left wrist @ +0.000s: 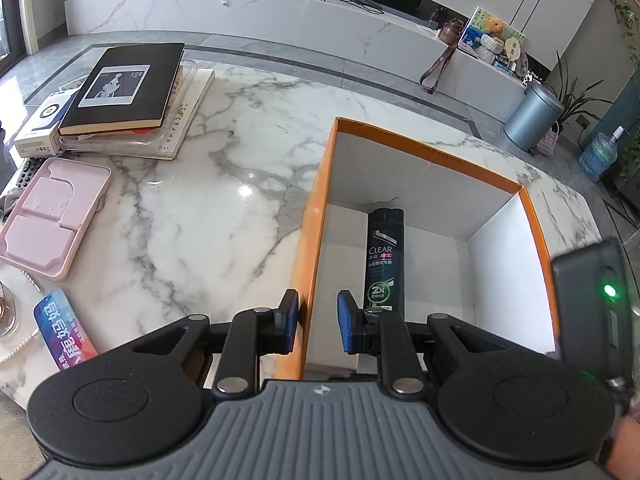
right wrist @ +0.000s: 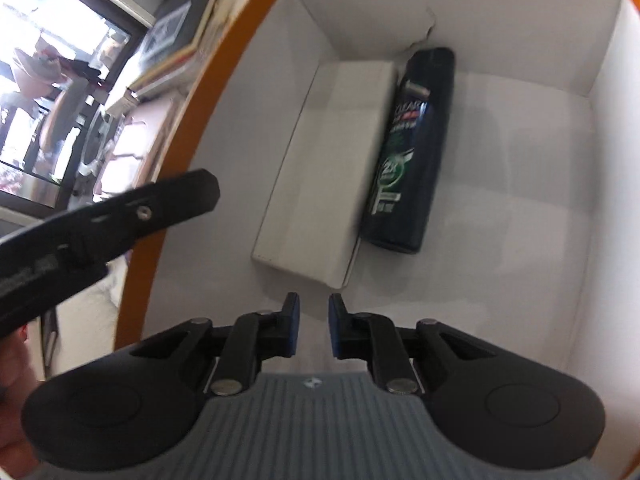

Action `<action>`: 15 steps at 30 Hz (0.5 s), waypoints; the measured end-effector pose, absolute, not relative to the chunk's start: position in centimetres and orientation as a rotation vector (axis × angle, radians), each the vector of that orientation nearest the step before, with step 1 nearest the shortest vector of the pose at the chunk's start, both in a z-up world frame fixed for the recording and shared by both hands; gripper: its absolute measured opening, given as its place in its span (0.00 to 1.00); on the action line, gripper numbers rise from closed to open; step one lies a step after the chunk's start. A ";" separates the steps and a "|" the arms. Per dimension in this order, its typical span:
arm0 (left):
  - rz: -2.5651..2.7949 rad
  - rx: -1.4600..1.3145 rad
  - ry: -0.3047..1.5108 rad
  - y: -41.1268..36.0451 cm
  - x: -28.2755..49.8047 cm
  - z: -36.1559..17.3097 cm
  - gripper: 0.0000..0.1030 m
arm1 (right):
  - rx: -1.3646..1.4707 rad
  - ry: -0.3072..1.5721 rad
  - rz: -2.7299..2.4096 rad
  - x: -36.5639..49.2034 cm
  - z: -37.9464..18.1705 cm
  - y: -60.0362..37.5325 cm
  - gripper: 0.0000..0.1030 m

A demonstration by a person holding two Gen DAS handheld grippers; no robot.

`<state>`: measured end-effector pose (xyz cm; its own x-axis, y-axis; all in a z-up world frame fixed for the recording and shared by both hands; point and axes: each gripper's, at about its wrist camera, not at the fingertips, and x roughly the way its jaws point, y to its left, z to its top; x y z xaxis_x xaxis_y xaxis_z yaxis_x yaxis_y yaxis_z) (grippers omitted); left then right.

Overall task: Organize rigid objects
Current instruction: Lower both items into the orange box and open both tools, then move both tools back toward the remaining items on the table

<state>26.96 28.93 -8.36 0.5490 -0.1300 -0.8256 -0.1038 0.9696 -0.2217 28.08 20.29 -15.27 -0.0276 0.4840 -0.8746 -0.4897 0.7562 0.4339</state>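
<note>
An orange-rimmed white box [left wrist: 320,184] stands on the marble table. A dark CLEAR shampoo bottle [left wrist: 385,256] lies flat inside it; in the right wrist view the bottle [right wrist: 416,148] lies beside a white rectangular box [right wrist: 328,168]. My left gripper [left wrist: 318,322] is open and straddles the box's left wall, one finger outside and one inside. My right gripper [right wrist: 313,326] is open and empty, above the box floor just short of the white box. The right gripper's body [left wrist: 592,300] shows at the right edge of the left wrist view.
On the table to the left lie a pink compartment tray [left wrist: 52,220], a black book [left wrist: 124,88] on a stack of books, a small white box [left wrist: 44,124] and a colourful card [left wrist: 64,332]. A grey bin [left wrist: 532,116] stands on the floor beyond.
</note>
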 end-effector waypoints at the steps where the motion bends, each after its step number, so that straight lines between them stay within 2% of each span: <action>1: -0.017 -0.258 0.993 29.0 26.9 -8.4 0.22 | 0.007 1.399 0.768 28.3 -15.5 20.5 0.10; 11: -0.005 -0.253 0.987 29.1 26.7 -8.2 0.19 | 0.027 1.332 0.749 28.6 -15.0 20.6 0.08; 15: 0.004 -0.247 0.893 28.7 24.9 -6.1 0.19 | 0.040 1.275 0.791 27.5 -12.8 18.9 0.12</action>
